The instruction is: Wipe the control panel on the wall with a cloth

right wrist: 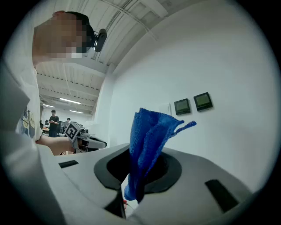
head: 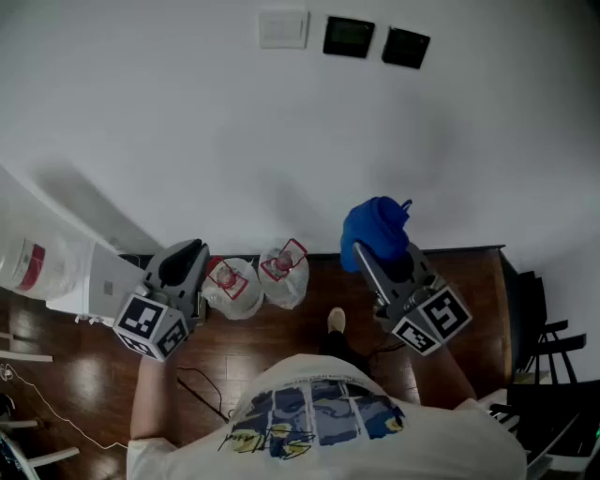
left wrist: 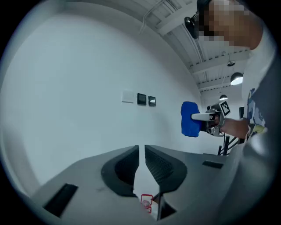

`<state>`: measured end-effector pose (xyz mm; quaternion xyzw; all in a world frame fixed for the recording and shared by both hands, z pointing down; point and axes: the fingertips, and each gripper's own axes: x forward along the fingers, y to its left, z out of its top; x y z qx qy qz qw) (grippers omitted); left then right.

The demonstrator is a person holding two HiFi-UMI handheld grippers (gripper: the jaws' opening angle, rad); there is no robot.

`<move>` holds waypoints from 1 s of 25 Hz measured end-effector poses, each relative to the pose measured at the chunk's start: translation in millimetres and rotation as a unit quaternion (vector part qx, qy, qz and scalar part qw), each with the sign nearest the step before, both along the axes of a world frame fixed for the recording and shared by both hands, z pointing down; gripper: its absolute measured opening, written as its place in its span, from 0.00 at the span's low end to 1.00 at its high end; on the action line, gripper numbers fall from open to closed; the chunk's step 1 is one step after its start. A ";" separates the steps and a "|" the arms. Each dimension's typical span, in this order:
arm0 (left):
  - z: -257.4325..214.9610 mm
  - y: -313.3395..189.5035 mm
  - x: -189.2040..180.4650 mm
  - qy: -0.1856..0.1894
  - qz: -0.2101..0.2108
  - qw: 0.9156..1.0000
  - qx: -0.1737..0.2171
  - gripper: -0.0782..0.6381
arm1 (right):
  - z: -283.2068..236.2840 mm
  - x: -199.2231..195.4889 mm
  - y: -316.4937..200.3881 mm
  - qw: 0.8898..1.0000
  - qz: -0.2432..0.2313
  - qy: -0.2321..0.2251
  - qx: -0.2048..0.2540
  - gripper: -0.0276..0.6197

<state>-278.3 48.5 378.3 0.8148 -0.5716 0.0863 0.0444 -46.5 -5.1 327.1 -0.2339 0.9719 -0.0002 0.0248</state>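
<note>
Two dark control panels point(head: 349, 37) point(head: 406, 47) sit high on the white wall beside a white switch plate point(head: 283, 29). My right gripper point(head: 364, 251) is shut on a blue cloth point(head: 375, 230), which stands bunched up out of its jaws, well below the panels. In the right gripper view the cloth point(right wrist: 149, 140) rises between the jaws, with the panels point(right wrist: 182, 106) beyond it to the right. My left gripper point(head: 190, 255) is shut with nothing in it. In the left gripper view its jaws point(left wrist: 142, 151) nearly meet, and the cloth point(left wrist: 189, 119) shows to the right.
Two plastic-wrapped water jugs point(head: 232, 286) point(head: 285, 275) stand on the wooden floor at the wall's foot. A white appliance point(head: 56, 272) is at the left, a black chair point(head: 544, 347) at the right. A thin cable point(head: 202, 394) lies on the floor.
</note>
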 end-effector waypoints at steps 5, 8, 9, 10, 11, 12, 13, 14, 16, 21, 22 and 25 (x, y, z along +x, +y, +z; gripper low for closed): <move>-55.7 -113.7 62.4 0.004 0.006 1.000 0.023 0.13 | -34.2 44.1 -97.1 0.999 -0.011 0.001 0.031 0.12; -85.9 -172.2 101.2 0.024 -0.001 0.998 0.055 0.13 | -56.0 62.5 -148.7 0.998 -0.016 -0.004 0.058 0.12; -93.6 -188.2 112.9 0.031 -0.009 0.997 0.068 0.13 | -63.1 66.4 -165.6 0.998 -0.015 -0.006 0.067 0.12; -99.7 -201.6 124.5 0.038 -0.017 0.996 0.080 0.13 | -69.8 68.9 -181.1 0.997 -0.014 -0.010 0.073 0.12; -104.3 -212.3 135.2 0.043 -0.022 0.995 0.092 0.13 | -76.0 69.7 -194.3 0.997 -0.011 -0.015 0.078 0.12; -107.6 -220.6 144.2 0.044 -0.024 0.994 0.100 0.13 | -82.2 68.7 -204.7 0.996 -0.008 -0.021 0.084 0.12; -109.4 -226.9 150.8 0.043 -0.024 0.993 0.106 0.13 | -88.4 65.6 -212.0 0.995 -0.006 -0.026 0.093 0.12; -109.6 -231.8 154.7 0.040 -0.021 0.993 0.108 0.13 | -95.0 60.7 -216.8 0.994 -0.003 -0.029 0.104 0.12; -105.8 -238.3 155.4 0.042 -0.014 0.994 0.103 0.13 | -108.2 46.2 -221.7 0.991 0.001 -0.030 0.129 0.12; -102.3 -240.6 137.6 0.048 0.002 0.994 0.097 0.13 | -133.5 -8.2 -229.2 0.988 0.004 -0.012 0.157 0.12; -100.7 -240.2 134.1 0.048 0.006 0.994 0.095 0.13 | -136.6 -20.6 -231.2 0.987 0.006 -0.006 0.159 0.12; -90.0 -235.3 124.3 0.054 0.024 0.995 0.079 0.13 | -142.9 -57.1 -238.2 0.986 0.019 0.010 0.164 0.12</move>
